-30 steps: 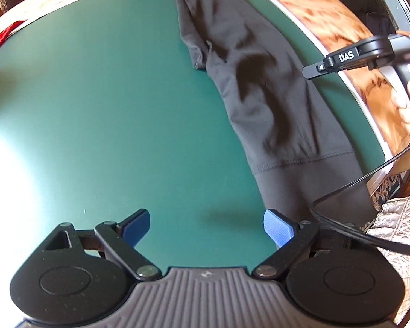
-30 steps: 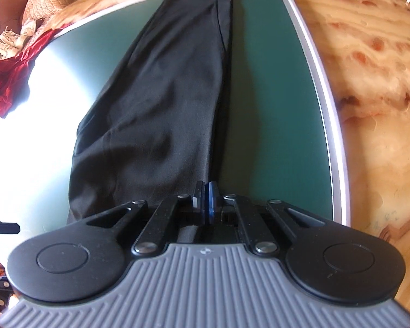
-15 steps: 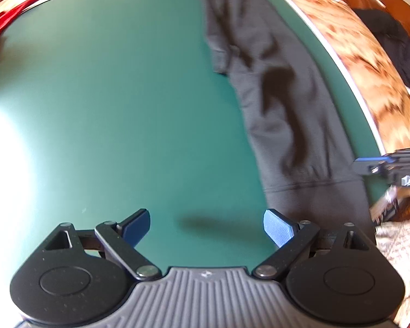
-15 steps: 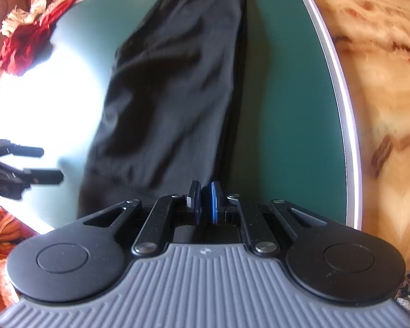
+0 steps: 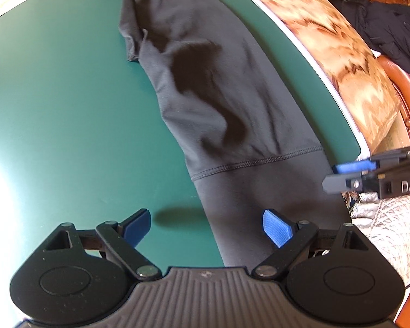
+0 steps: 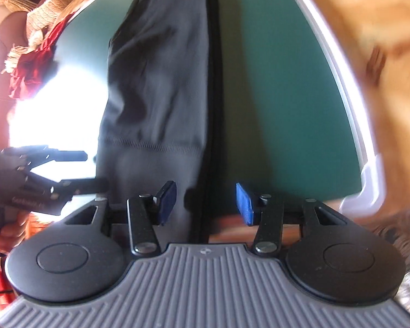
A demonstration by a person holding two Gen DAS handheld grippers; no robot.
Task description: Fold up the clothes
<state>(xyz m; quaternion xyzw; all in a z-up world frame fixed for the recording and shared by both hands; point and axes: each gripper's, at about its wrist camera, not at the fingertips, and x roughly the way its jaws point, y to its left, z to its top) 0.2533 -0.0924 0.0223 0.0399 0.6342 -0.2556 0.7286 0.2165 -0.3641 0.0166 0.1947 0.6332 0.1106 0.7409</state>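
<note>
Right wrist view has the right gripper (image 6: 206, 205) opening, the long dark grey stretchy garment (image 6: 155, 87) lying flat on the green mat (image 6: 281, 104) between its jaws, unpinched, while the left gripper (image 5: 206, 228) gapes over that waistband edge, probably lining up the fold.

1. You are working in a home, at what looks like a living or dining room table.
2. Your green mat (image 5: 68, 104) lies on a table (image 5: 350, 54) with a glossy, marble-like amber top.
3. Orange-brown leather seating (image 5: 407, 87) stands beside it, with a dark jacket (image 5: 382, 27) thrown over it.
4. Red cloth (image 6: 32, 68) and woven, fringed fabric (image 6: 46, 13) are heaped at the far edge.
</note>
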